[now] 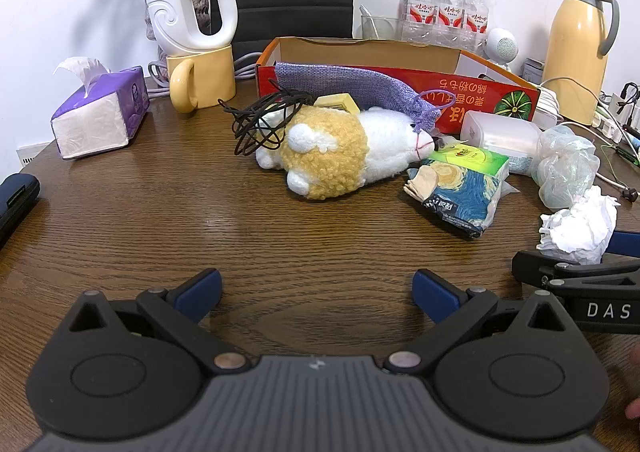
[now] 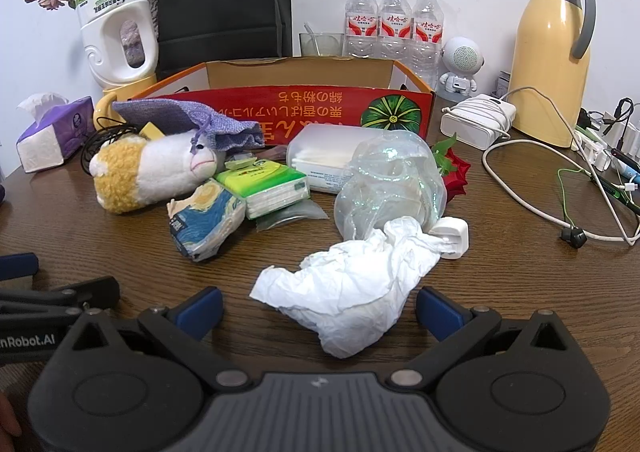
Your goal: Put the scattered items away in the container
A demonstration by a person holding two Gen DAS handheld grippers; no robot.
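Both claws stand wide and hold nothing: the left claw (image 1: 316,294) hovers over bare desk (image 1: 160,219), while the right claw (image 2: 319,314) has the crumpled white tissue (image 2: 352,284) lying between its spread fingers, the blue pads not touching it. Nothing appears to be in the container yet, so this reads as the opening step, choosing the first item. The tissue seems the likeliest pick: the right claw would need to come down a little and close on its bulk, which should crush softly. Its long axis runs diagonally, from the near left up toward the far right, where it touches a small white charger plug (image 2: 452,238). Beyond it lie a clear plastic bag (image 2: 390,187), a blue painted tissue pack (image 2: 204,223) and a green one (image 2: 266,185), then the plush toy (image 2: 148,171), lying on its side, lengthwise across the desk with its snout toward the right. Farthest back stands the red cardboard box (image 2: 288,107), open-topped, just behind the clutter.
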